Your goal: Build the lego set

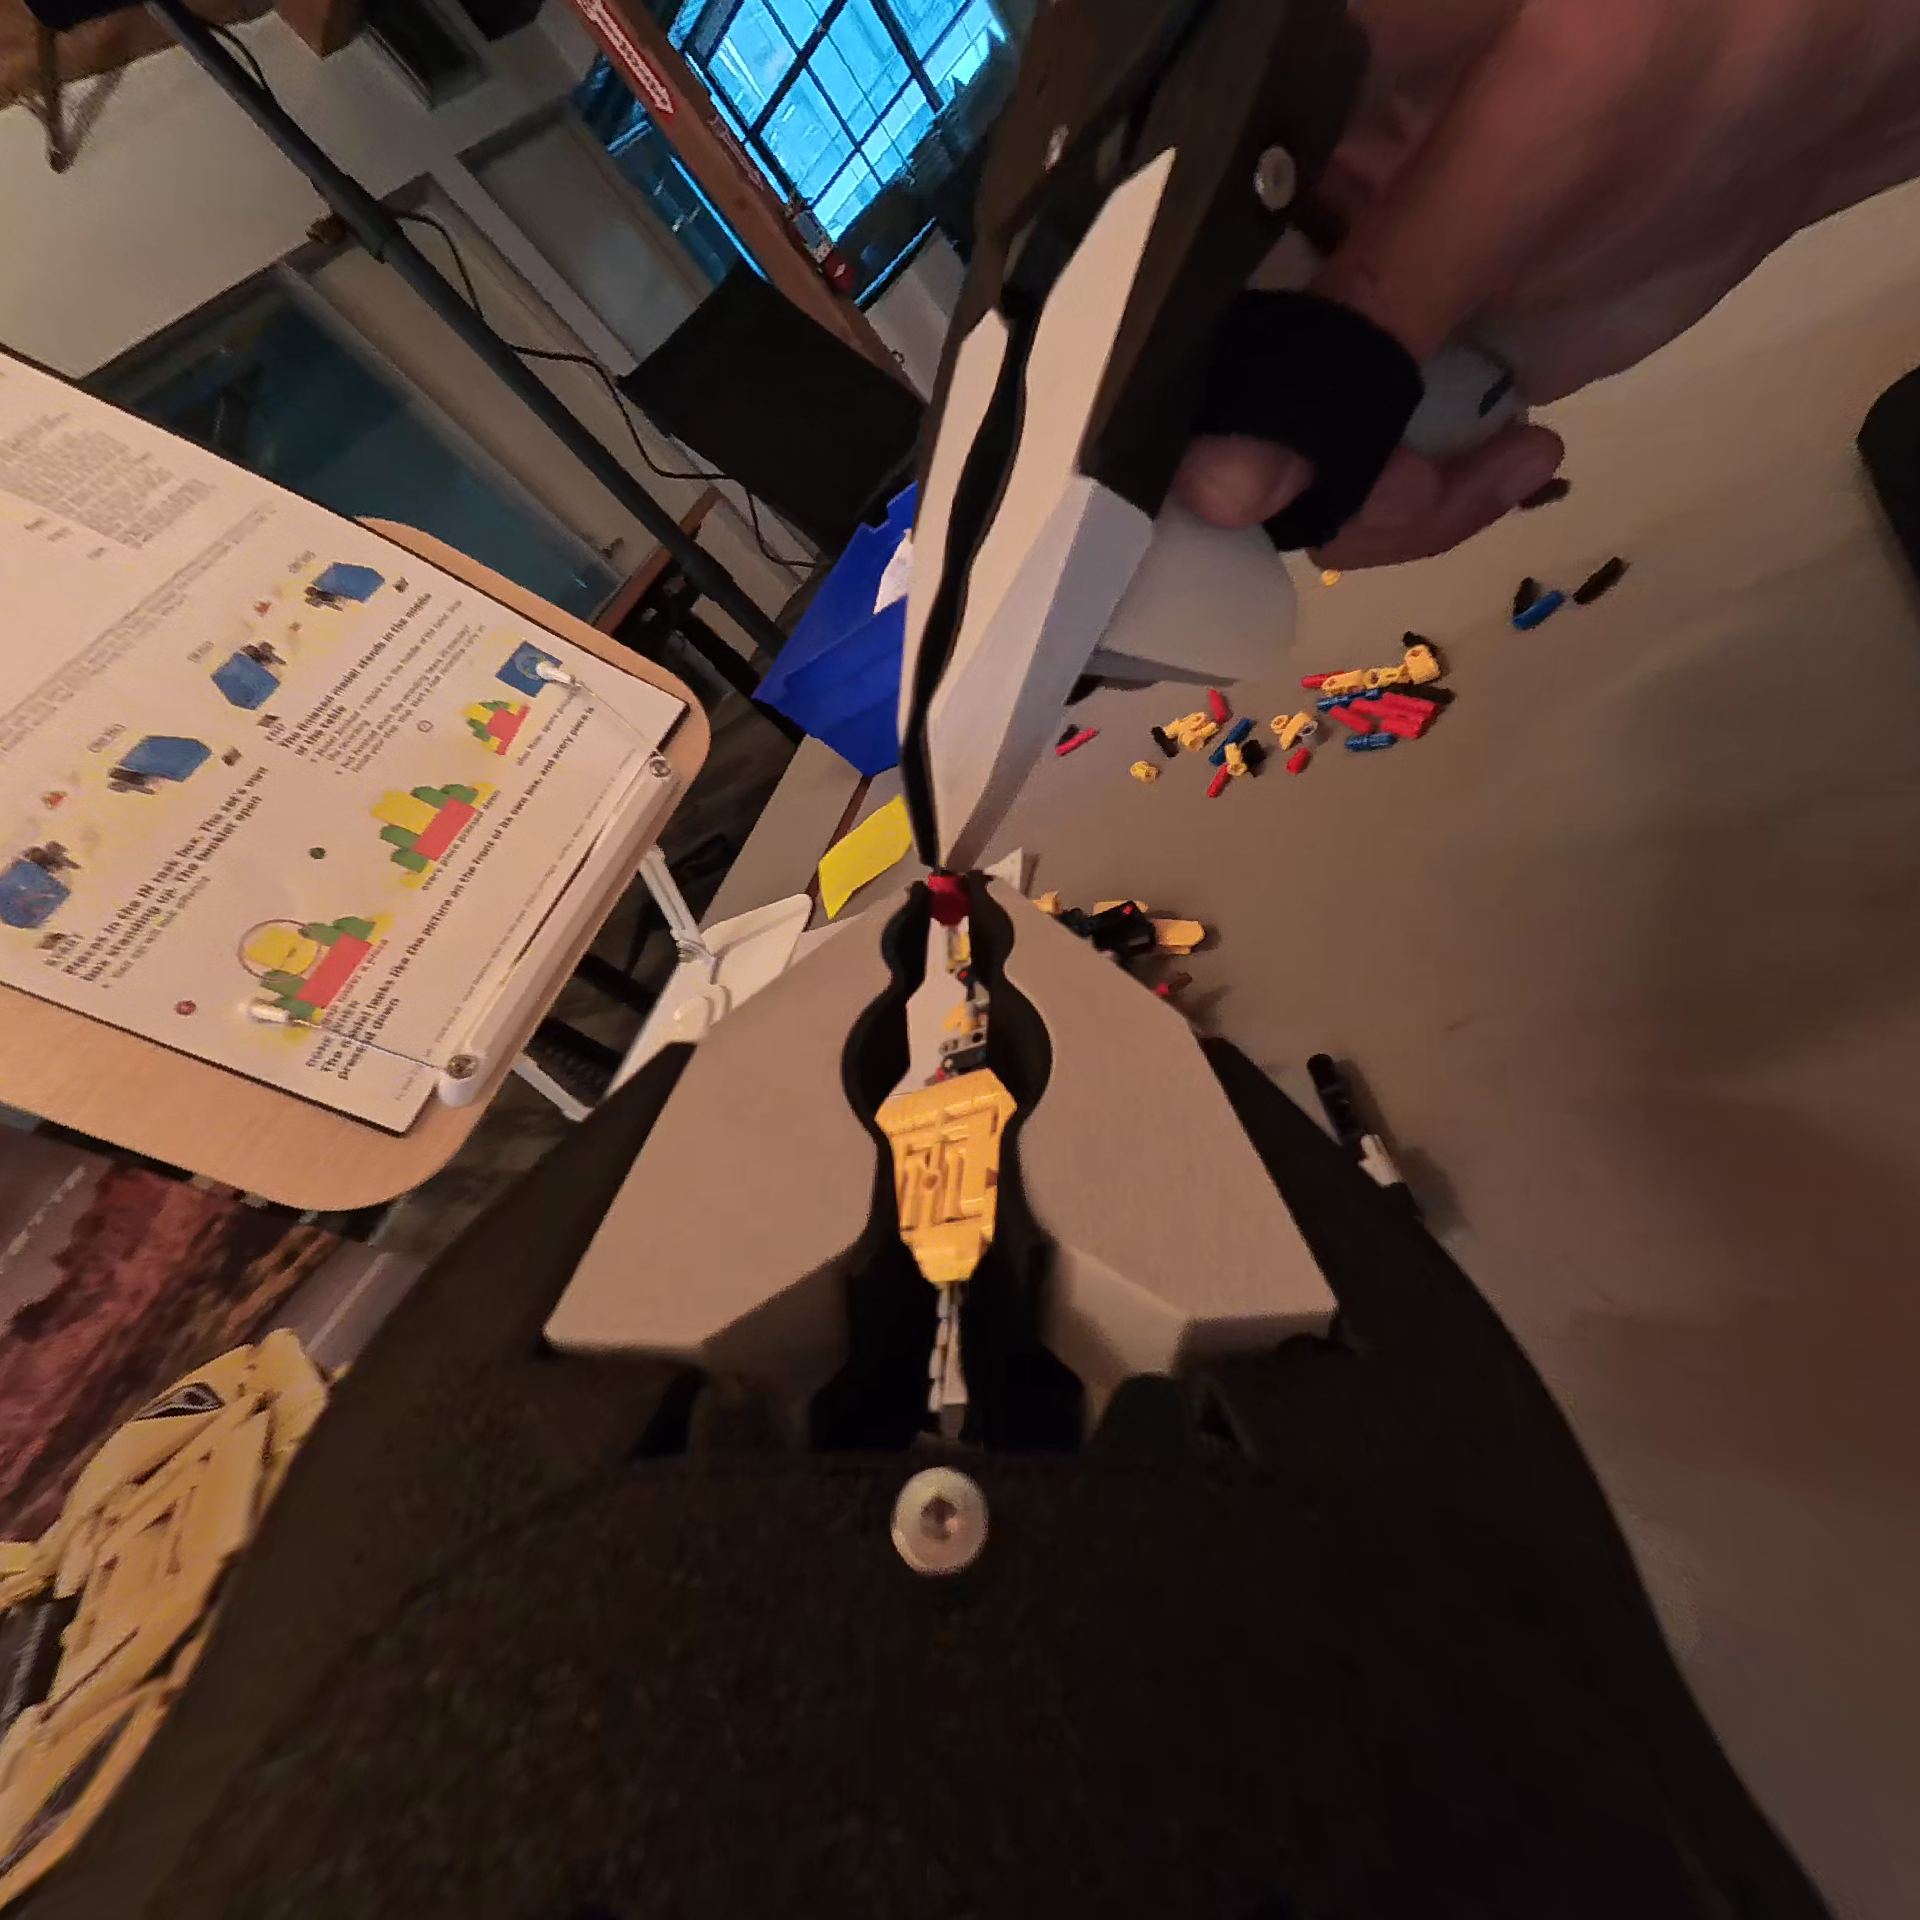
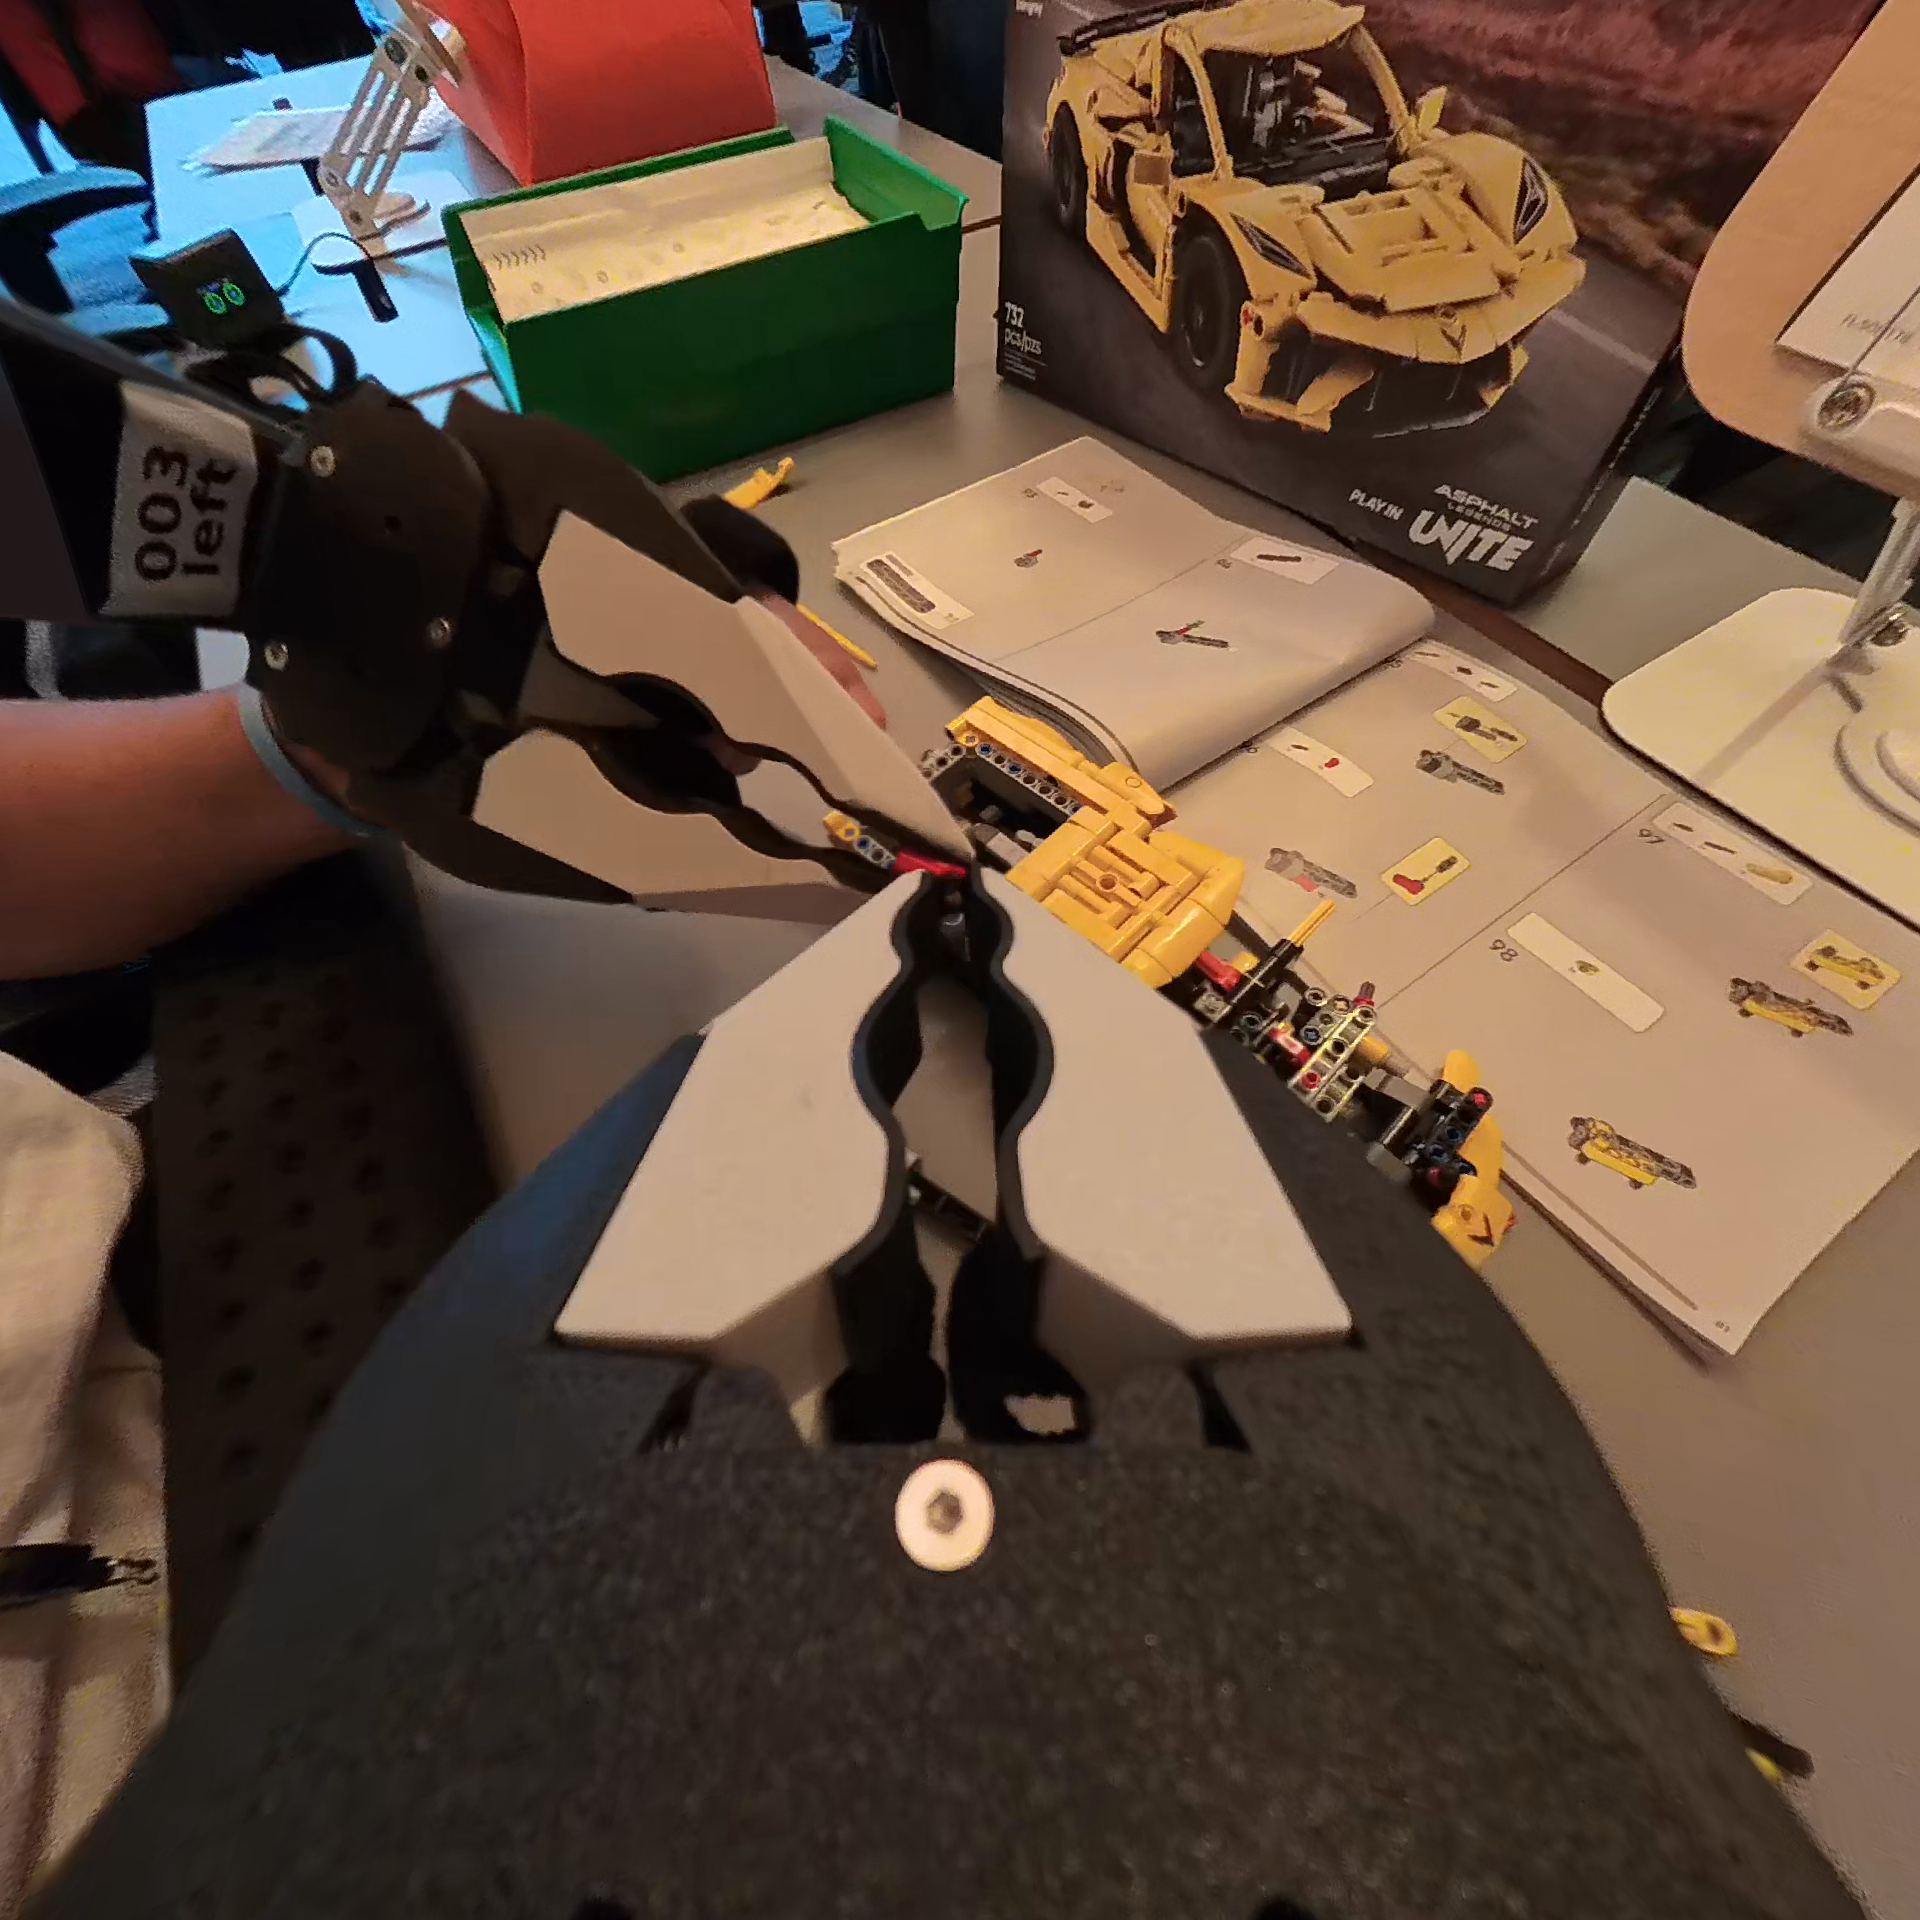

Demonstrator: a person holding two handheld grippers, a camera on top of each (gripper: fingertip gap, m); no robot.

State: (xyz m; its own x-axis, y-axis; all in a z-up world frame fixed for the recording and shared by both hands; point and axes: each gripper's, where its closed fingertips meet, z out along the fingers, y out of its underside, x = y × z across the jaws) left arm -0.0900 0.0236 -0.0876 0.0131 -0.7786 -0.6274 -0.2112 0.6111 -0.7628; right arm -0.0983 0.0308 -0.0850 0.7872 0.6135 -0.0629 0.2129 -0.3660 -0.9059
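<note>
— Item one, the lego build?
— Part-built yellow chassis (image 2: 1127, 883), lying on the open instruction booklet (image 2: 1662, 1039) on the grey table (image 1: 1558, 1039), just past my fingertips.

— Item two, the piece in hand?
— Small red pin (image 1: 943, 896), right at the chassis's near edge. My left gripper (image 1: 945, 912) is closed on it, jaws pinched to the tip.

— Item three, the other tool?
— My right gripper (image 2: 951, 888), jaws nearly together, tips meeting the left's at the pin; I can't tell if it grips anything.

— Surroundings?
— Loose red, blue and yellow pieces (image 1: 1371, 707) scattered; set box (image 2: 1351, 260) and green bin (image 2: 727, 332) behind.
</note>
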